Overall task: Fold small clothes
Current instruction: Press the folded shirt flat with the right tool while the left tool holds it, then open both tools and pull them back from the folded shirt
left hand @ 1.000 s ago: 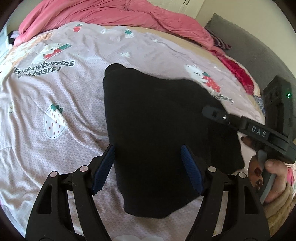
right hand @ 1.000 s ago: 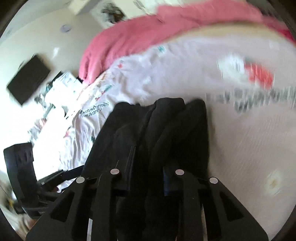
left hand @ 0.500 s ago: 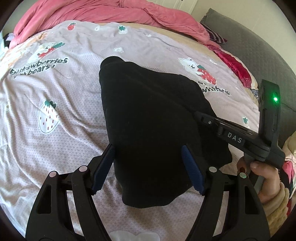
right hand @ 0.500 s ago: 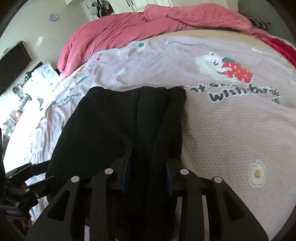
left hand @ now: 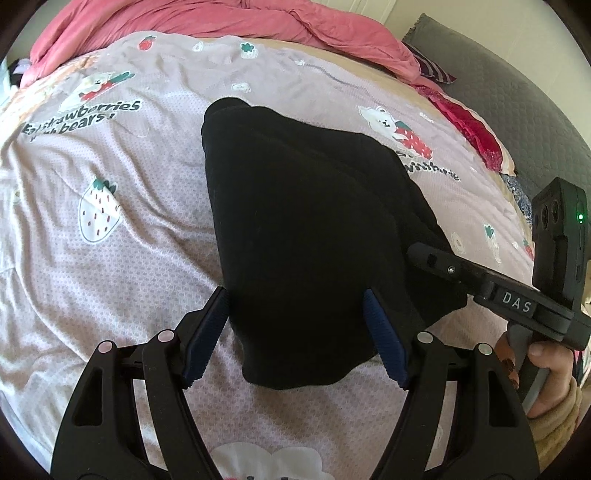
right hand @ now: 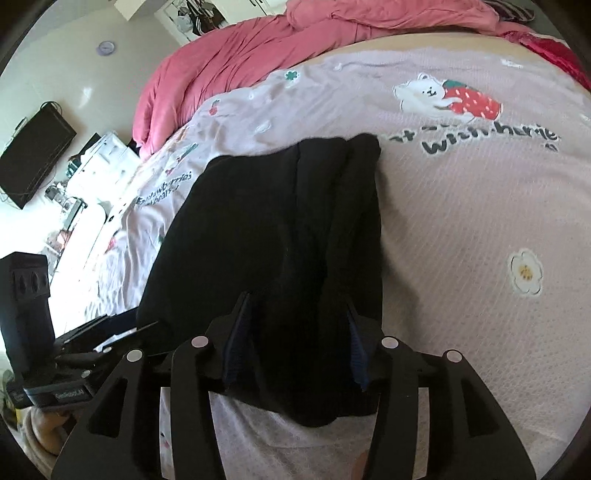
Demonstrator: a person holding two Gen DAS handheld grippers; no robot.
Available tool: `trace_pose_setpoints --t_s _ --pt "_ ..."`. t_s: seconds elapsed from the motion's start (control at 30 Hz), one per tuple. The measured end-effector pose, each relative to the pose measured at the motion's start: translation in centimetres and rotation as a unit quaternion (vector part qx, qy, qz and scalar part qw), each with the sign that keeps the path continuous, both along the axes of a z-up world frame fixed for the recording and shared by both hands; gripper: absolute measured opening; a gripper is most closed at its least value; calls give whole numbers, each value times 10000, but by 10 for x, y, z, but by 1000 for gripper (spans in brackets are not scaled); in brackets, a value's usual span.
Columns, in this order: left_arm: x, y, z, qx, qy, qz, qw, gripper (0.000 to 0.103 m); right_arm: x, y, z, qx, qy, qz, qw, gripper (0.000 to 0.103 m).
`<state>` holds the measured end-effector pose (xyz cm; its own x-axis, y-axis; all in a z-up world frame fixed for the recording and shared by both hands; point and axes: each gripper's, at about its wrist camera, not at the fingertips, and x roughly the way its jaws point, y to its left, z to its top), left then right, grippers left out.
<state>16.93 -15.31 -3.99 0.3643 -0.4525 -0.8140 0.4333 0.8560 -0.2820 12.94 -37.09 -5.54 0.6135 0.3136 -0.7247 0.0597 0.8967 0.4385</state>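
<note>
Black garment folded on a bed with a strawberry-and-bear sheet.

The lilac printed bedsheet (left hand: 122, 229) covers the bed, a pink duvet (left hand: 207, 18) bunched along its far edge and a grey quilted headboard (left hand: 517, 96) at one side; a dark screen (right hand: 35, 155) sits across the room. The black garment (left hand: 306, 229) lies mid-bed. The left gripper (left hand: 295, 332) hangs with jaws apart over its near edge. The right gripper (right hand: 295, 343) has just been opening, garment between its loosened pads.

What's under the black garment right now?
The black garment lies on the printed bedsheet, which shows all round it. Anything beneath its folded layers is covered and cannot be seen.
</note>
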Motion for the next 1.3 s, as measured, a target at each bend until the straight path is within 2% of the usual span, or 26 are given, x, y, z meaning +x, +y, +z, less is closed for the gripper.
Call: trace_pose_setpoints --t_s 0.03,0.1,0.23,0.3,0.37,0.47,0.57,0.7,0.83,1.07,1.2,1.3 --pt "-1 -1 -1 25 0 -2 10000 66 0 1 -2 -52 1 19 10000 27" --pt "-3 -4 -1 99 -29 -39 9999 66 0 -1 -3 -40 -20 55 10000 23" --pt "-6 -4 3 54 -29 -42 10000 66 -9 2 18 -435 -321 203 9983 21" --pt "-6 -3 3 12 -23 -40 10000 66 -11 2 18 -546 -311 192 9978 22" --pt "-5 -4 -4 70 67 -26 10000 66 -5 3 -2 -587 77 131 9982 26" --pt "-7 -4 -11 67 156 -21 9999 66 -7 0 -11 -435 138 -73 9989 30" --pt "-7 -3 -10 53 144 -26 9999 66 -12 -3 -7 -341 157 -252 9990 34" --pt "-7 -1 -8 24 151 -26 9999 66 -19 4 1 -735 85 -276 9969 43" --pt "-8 3 -7 8 153 -29 9999 66 -21 5 4 -911 122 -372 9951 53" --pt "-10 6 -4 -2 170 -64 9998 66 -29 3 9 -892 106 -501 9947 58" --pt "-11 7 -1 -18 154 -73 9999 67 -35 3 14 -910 61 -585 9941 64" --pt "-11 10 1 -39 147 -64 9999 67 -39 1 17 -891 37 -650 9939 72"
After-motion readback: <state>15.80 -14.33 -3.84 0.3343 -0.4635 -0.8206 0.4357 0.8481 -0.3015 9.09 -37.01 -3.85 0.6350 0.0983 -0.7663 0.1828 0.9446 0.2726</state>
